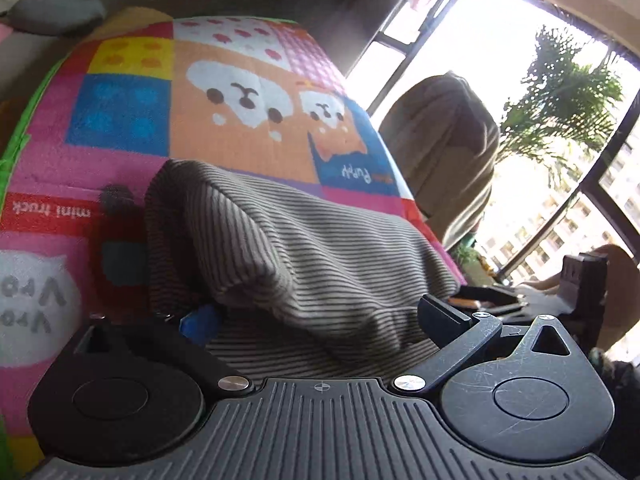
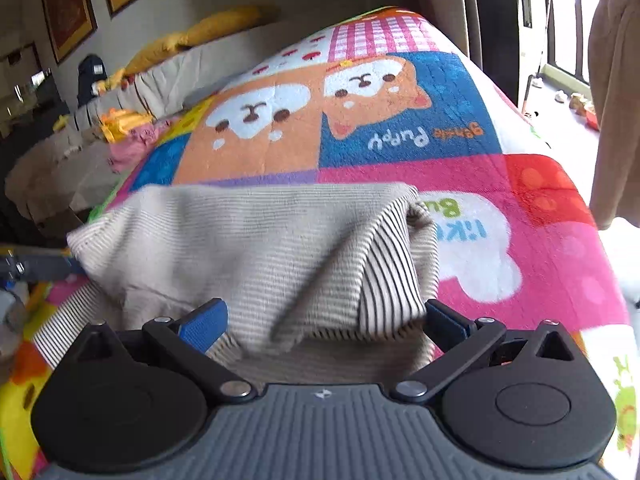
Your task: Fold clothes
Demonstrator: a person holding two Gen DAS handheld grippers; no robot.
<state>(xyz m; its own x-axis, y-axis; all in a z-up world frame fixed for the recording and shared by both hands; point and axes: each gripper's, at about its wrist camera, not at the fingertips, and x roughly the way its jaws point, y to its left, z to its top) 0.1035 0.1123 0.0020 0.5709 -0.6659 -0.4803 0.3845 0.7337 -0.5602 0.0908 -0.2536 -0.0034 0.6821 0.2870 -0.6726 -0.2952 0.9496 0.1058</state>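
The striped garment is beige with fine dark lines, and a turned-over fold shows bolder black and white stripes. The blanket under it is a patchwork of pink, red, blue, orange and yellow squares, pink gingham, white dotted patches and orange-and-white cartoon puppies. Both grippers are black and grey with blue finger pads.

Bright window w/ palm outside; framed pics on wall.
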